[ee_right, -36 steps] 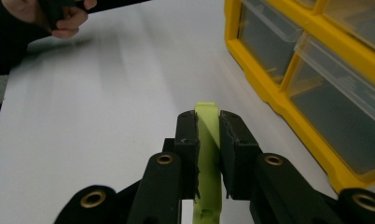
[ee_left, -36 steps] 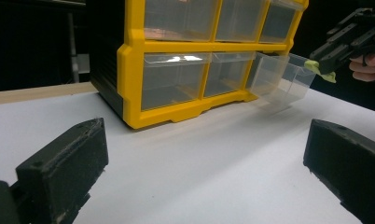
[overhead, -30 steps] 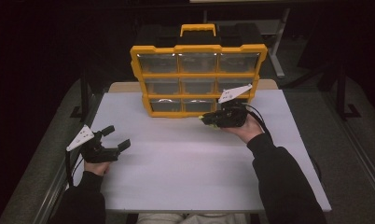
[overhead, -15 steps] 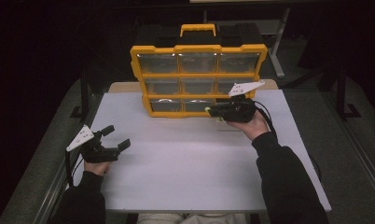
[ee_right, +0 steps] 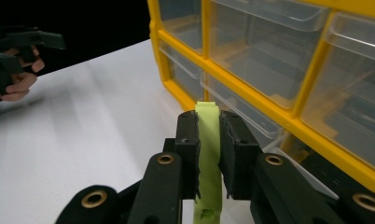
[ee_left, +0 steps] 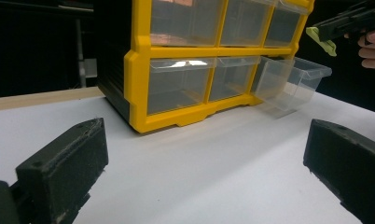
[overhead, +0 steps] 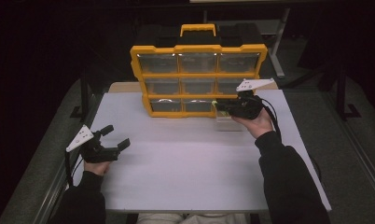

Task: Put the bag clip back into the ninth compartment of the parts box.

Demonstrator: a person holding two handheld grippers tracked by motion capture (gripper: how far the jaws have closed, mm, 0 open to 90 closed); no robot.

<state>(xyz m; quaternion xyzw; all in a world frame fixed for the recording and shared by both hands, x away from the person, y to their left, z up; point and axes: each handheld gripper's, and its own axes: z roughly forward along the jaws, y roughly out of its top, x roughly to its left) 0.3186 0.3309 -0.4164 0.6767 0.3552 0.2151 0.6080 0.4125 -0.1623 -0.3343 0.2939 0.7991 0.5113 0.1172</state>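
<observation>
Tongs (ee_right: 208, 140) in the right hand, held level, clamp a green strip (ee_right: 209, 154).

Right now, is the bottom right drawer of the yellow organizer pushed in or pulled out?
Pulled out: the clear drawer juts forward from the yellow organizer.

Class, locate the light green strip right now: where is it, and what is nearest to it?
The light green strip is clamped between the jaws of the right gripper, above the pulled-out clear drawer at the yellow organiser's bottom right corner.
</observation>
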